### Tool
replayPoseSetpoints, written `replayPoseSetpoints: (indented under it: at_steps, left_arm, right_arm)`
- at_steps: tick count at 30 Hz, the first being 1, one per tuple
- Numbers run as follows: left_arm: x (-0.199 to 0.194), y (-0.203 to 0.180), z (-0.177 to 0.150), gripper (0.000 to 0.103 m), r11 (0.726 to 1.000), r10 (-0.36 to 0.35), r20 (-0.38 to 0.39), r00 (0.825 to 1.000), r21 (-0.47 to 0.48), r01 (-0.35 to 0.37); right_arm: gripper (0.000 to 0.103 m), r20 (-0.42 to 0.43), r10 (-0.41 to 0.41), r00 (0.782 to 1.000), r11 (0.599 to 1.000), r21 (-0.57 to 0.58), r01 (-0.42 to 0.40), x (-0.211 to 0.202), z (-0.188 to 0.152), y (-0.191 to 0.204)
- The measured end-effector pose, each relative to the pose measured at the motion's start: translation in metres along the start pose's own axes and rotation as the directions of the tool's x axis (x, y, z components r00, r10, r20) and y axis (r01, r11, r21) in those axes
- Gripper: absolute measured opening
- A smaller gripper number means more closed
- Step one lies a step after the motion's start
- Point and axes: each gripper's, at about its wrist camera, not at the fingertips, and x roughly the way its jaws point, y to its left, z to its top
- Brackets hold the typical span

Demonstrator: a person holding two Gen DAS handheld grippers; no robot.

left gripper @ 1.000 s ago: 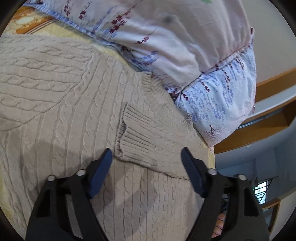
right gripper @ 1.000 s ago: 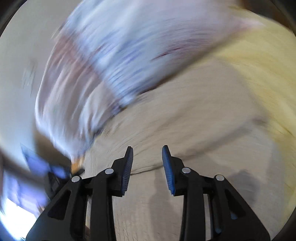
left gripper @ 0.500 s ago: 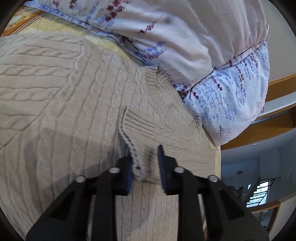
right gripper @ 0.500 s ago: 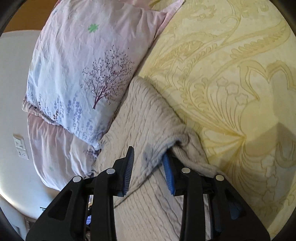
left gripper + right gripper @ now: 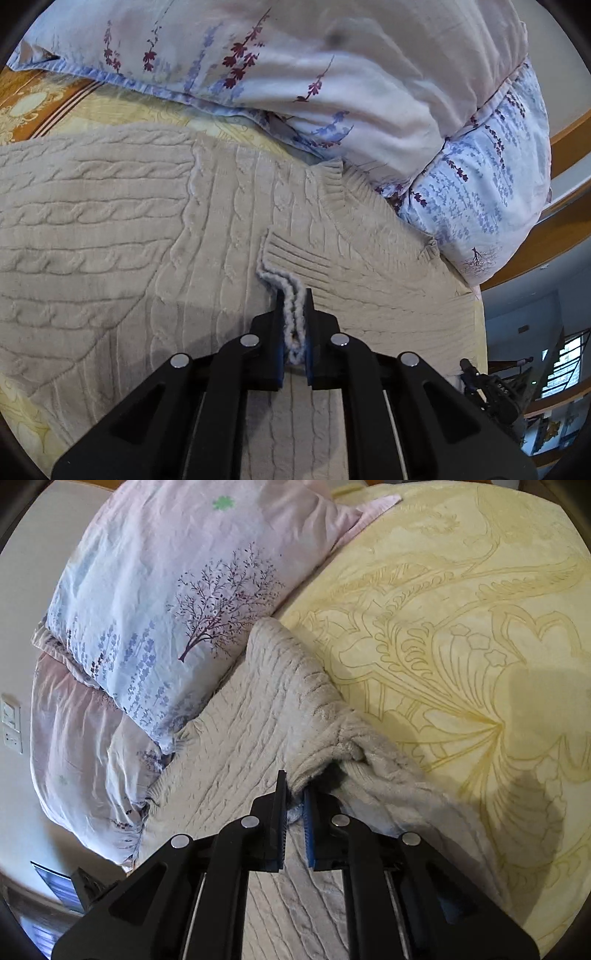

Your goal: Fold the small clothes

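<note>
Knitwear pinched near the lens in both views: left hand-held gripper (image 5: 294,325) clamped on the ribbed sleeve cuff (image 5: 295,258) of a beige cable-knit sweater (image 5: 110,236), right hand-held gripper (image 5: 294,805) clenched on a bunched fold of the same sweater (image 5: 258,716), lifted into a ridge. Spread flat beyond, on a yellow patterned bed cover (image 5: 461,635). Farther back, against the sweater's edge, two stacked floral pillows (image 5: 351,74), printed with a tree in the right view (image 5: 166,583).
</note>
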Motion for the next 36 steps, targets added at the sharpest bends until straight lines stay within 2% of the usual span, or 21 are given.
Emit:
replayPoseSetpoints:
  at_steps: [3, 5, 6, 7, 10, 12, 15, 17, 18, 19, 23, 25, 30, 33, 36]
  left_arm:
    - [-0.009, 0.0, -0.001, 0.015, 1.0, 0.008, 0.015, 1.0, 0.006, -0.009]
    - [-0.027, 0.004, -0.005, 0.034, 1.0, -0.014, 0.046, 0.999, 0.01, 0.014]
    - [-0.044, 0.011, -0.009, 0.048, 1.0, -0.023, 0.074, 0.997, 0.013, 0.022]
    - [-0.056, 0.015, -0.012, 0.055, 1.0, -0.021, 0.096, 0.995, 0.013, 0.019]
    - [-0.102, 0.043, -0.025, 0.063, 1.0, 0.002, 0.162, 0.987, -0.012, 0.0]
    - [-0.131, 0.07, -0.033, 0.064, 0.998, 0.028, 0.207, 0.978, -0.068, -0.014]
    - [-0.17, 0.12, -0.044, 0.064, 0.979, 0.121, 0.264, 0.957, -0.191, -0.071]
    - [-0.186, 0.154, -0.05, 0.062, 0.949, 0.191, 0.273, 0.943, -0.296, -0.106]
    - [-0.191, 0.166, -0.052, 0.062, 0.936, 0.201, 0.275, 0.94, -0.336, -0.101]
    - [-0.195, 0.179, -0.055, 0.062, 0.922, 0.205, 0.278, 0.938, -0.378, -0.089]
    - [-0.202, 0.223, -0.059, 0.062, 0.85, 0.166, 0.317, 0.934, -0.526, 0.027]
    - [-0.203, 0.232, -0.058, 0.059, 0.828, 0.153, 0.343, 0.927, -0.556, 0.069]
    - [-0.208, 0.248, -0.051, 0.057, 0.777, 0.187, 0.388, 0.902, -0.62, 0.106]
    - [-0.21, 0.258, -0.047, 0.051, 0.75, 0.192, 0.407, 0.893, -0.648, 0.134]
    - [-0.21, 0.268, -0.043, 0.037, 0.729, 0.2, 0.412, 0.889, -0.669, 0.146]
  right_arm:
    - [0.018, 0.012, -0.051, 0.999, 0.997, -0.052, 0.051, -0.007, -0.005, 0.01]
    - [0.036, 0.033, -0.062, 0.998, 0.995, -0.076, 0.065, -0.016, -0.009, 0.01]
    - [0.04, 0.039, -0.062, 0.997, 0.994, -0.082, 0.066, -0.019, -0.01, 0.011]
    - [0.045, 0.048, -0.057, 0.997, 0.993, -0.096, 0.062, -0.023, -0.013, 0.011]
    - [0.048, 0.052, -0.038, 0.998, 0.988, -0.149, 0.046, -0.03, -0.021, 0.021]
    - [0.054, 0.036, -0.013, 0.999, 0.981, -0.192, 0.02, -0.031, -0.028, 0.028]
    - [0.055, -0.019, 0.059, 0.998, 0.962, -0.265, -0.062, -0.026, -0.044, 0.042]
    - [0.055, -0.053, 0.09, 0.994, 0.95, -0.294, -0.102, -0.02, -0.052, 0.048]
    - [0.055, -0.071, 0.103, 0.992, 0.945, -0.304, -0.12, -0.018, -0.056, 0.05]
    - [0.055, -0.095, 0.123, 0.988, 0.938, -0.313, -0.147, -0.013, -0.061, 0.053]
    - [0.056, -0.12, 0.14, 0.983, 0.92, -0.35, -0.174, -0.009, -0.074, 0.061]
    - [0.058, -0.115, 0.136, 0.984, 0.912, -0.373, -0.17, -0.009, -0.078, 0.062]
    - [0.063, -0.116, 0.139, 0.983, 0.91, -0.377, -0.174, -0.01, -0.08, 0.06]
    - [0.063, -0.119, 0.147, 0.982, 0.909, -0.374, -0.181, -0.01, -0.08, 0.06]
    - [0.065, -0.123, 0.156, 0.98, 0.908, -0.374, -0.191, -0.011, -0.081, 0.06]
